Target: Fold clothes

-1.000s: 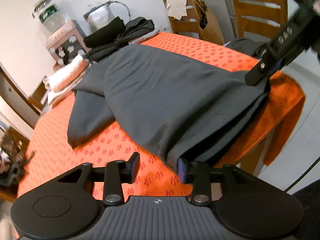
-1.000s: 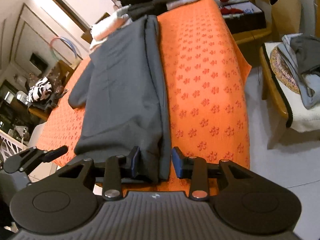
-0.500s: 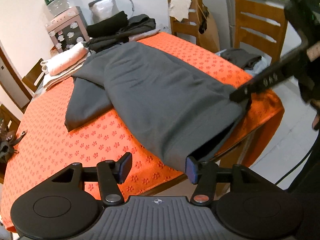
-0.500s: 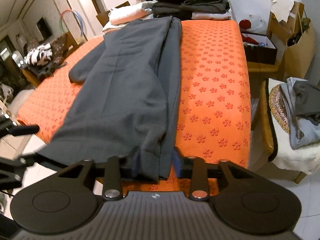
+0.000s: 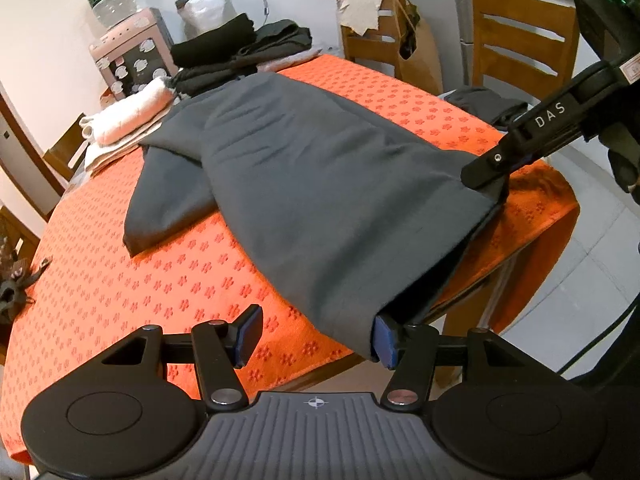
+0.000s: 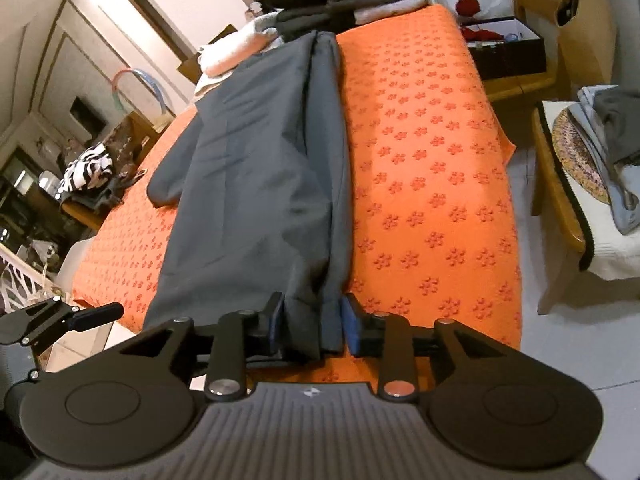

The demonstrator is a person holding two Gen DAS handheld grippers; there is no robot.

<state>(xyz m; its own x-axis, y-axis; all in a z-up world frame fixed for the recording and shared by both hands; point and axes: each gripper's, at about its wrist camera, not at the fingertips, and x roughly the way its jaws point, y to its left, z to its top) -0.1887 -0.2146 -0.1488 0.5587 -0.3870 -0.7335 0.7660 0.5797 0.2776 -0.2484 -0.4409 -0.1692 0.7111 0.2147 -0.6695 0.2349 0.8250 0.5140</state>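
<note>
- Stretching down the middle of the orange flower-print cloth (image 6: 432,152) on the counter (image 5: 472,308), the dark grey trousers (image 5: 320,184) lay lengthwise, one side already doubled over so two edges ran together.
- One loose end of the garment poked out sideways toward the far-left part of the counter, not yet tidied.
- The left gripper (image 5: 316,336) stood with its jaws wide apart; the hem corner brushed the inner pad of one jaw only, so nothing was pinched there.
- The right gripper (image 6: 312,328) had the bunched hem between its jaws, which had just been opening; the pads sat beside the cloth, and I judged that a loose hold at best.
- Folded clothes (image 5: 240,52) and pale towels (image 5: 128,116) were stacked at the far end, so earlier pieces looked finished.
- By my reckoning the lengthwise fold was done; the crosswise folds and the stacking were left.
</note>
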